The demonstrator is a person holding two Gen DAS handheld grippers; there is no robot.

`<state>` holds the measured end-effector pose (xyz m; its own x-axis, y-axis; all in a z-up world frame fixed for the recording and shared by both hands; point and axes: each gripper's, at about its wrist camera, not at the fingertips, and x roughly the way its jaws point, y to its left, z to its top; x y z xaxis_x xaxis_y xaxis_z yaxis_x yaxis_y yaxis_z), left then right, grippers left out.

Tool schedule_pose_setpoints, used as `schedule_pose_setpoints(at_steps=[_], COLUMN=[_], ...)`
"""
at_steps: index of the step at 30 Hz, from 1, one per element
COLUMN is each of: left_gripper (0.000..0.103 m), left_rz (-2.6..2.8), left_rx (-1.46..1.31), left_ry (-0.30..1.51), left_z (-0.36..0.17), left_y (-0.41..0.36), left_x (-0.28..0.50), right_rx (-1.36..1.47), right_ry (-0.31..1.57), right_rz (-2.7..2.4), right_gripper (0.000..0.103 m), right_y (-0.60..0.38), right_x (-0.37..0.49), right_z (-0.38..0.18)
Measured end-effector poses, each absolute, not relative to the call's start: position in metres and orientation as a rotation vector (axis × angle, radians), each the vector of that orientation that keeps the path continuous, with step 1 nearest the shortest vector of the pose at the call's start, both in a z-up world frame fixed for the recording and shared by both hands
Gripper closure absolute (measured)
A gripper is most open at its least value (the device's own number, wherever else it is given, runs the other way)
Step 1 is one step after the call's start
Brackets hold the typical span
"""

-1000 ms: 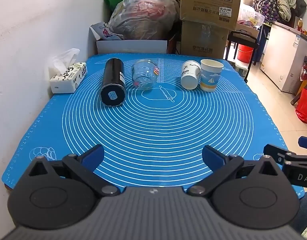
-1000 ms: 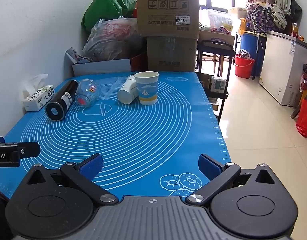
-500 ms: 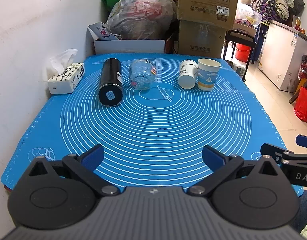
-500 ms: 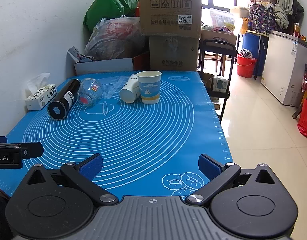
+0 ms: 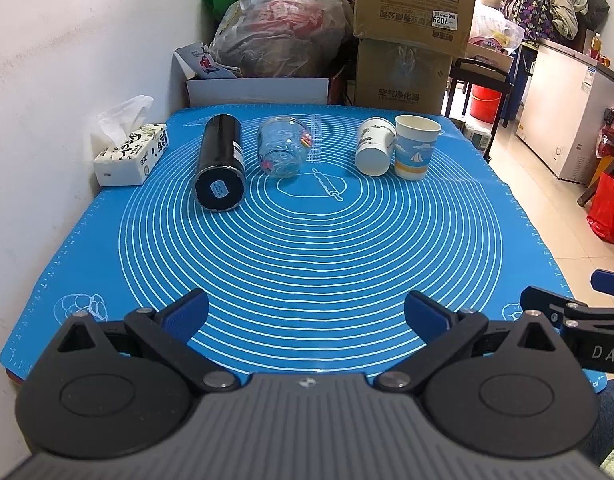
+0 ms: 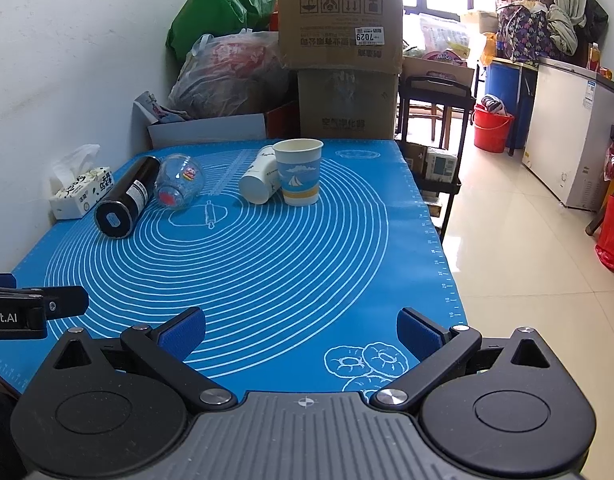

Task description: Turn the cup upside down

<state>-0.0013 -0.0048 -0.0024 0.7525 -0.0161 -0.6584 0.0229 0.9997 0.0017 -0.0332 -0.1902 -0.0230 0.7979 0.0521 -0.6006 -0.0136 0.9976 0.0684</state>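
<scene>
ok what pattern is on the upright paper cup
Blue sky with white clouds and a sailboat, above a yellow band on the upright paper cup; clearest in the right wrist view.

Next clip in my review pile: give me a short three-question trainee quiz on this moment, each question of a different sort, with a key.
1. True or false: the sailboat paper cup stands upright, mouth up.
2. Multiple choice: the black bottle is A) upright, B) lying on its side, C) held in jaws.
3. Fill in: the white paper cup lies on its side, right beside the ____ cup.

Key: 1 true; 2 B; 3 sailboat. The left gripper and right gripper are both open, over the near edge of the blue mat.
</scene>
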Motion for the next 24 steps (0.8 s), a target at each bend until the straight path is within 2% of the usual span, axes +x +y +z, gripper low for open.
schedule_pose_setpoints(at_steps=[24], left_gripper=[0.000], left_rz=[-0.022], left_rx=[0.011], left_ry=[0.725], left_z=[-0.0052], left_y=[-0.0054], left_x=[-0.0014], right_rx=[0.058], right_ry=[0.651], right_rz=[0.029], right_gripper=[0.000], right_y=[-0.1891], right_x=[-0.0312], right_z=[-0.0243])
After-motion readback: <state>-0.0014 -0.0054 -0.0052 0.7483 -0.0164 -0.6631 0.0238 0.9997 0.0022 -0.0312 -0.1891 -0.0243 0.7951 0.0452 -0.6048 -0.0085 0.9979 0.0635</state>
